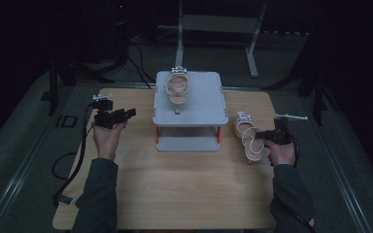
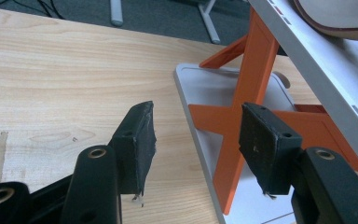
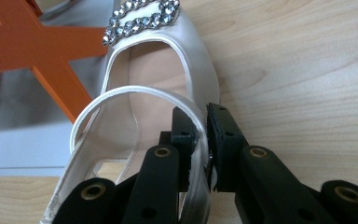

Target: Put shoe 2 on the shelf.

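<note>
Right of the shoe rack (image 1: 188,109), our right gripper (image 3: 204,140) pinches a white sandal's (image 3: 168,84) strap; left of it, our left gripper (image 2: 196,140) hovers spread.

Cream sandal (image 3: 163,93) (silver rhinestone band); grey rack (image 1: 189,99), orange legs; light wood table (image 1: 175,184).

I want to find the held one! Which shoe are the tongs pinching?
The shoe on the table, right of the rack: the right tongs pinch its strap. The other shoe sits untouched on top.
</note>
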Tool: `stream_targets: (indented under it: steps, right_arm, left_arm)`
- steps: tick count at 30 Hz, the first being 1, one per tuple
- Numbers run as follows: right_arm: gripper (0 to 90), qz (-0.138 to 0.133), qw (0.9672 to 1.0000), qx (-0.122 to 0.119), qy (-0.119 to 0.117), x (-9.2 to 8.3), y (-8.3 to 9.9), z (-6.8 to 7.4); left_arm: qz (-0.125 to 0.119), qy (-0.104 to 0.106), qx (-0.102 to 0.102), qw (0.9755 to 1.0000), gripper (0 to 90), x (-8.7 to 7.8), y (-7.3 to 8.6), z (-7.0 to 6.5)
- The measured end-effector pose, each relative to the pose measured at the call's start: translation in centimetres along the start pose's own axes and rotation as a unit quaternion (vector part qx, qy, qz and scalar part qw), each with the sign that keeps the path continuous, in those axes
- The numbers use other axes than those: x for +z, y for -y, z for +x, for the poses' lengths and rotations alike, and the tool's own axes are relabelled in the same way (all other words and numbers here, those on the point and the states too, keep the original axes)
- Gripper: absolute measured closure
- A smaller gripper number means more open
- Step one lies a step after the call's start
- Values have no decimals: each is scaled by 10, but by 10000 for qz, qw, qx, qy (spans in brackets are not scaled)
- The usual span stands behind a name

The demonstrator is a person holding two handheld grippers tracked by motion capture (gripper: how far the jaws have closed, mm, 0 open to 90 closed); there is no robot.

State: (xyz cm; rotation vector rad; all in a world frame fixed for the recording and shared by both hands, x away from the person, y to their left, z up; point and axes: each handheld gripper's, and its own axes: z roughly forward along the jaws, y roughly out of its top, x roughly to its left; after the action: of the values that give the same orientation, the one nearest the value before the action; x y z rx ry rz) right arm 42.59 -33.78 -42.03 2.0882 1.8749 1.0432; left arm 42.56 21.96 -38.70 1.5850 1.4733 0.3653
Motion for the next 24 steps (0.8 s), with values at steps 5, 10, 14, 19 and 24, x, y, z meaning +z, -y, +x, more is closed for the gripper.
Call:
stream_targets:
  steps: [5, 10, 14, 19, 24]
  right_arm:
    - [822, -60, 10000, 39, -24, -2, -6, 3]
    - [822, -150, 9999, 79, -33, -5, -14, 6]
    - [823, -246, 9996, 136, 8, -8, -24, 9]
    - [823, -325, 9994, 144, -42, -11, -32, 15]
    - [822, -365, 9992, 113, -81, -14, -40, 22]
  left_arm:
    - [9, 5, 0, 10000, 460, 0, 2, 0]
    - [2, 2, -14, 10000, 460, 1, 2, 2]
    - [-22, 8, -15, 10000, 460, 1, 3, 2]
    - [0, -1, 3, 10000, 458, 2, 4, 1]
    - [-23, -1, -3, 10000, 457, 1, 3, 1]
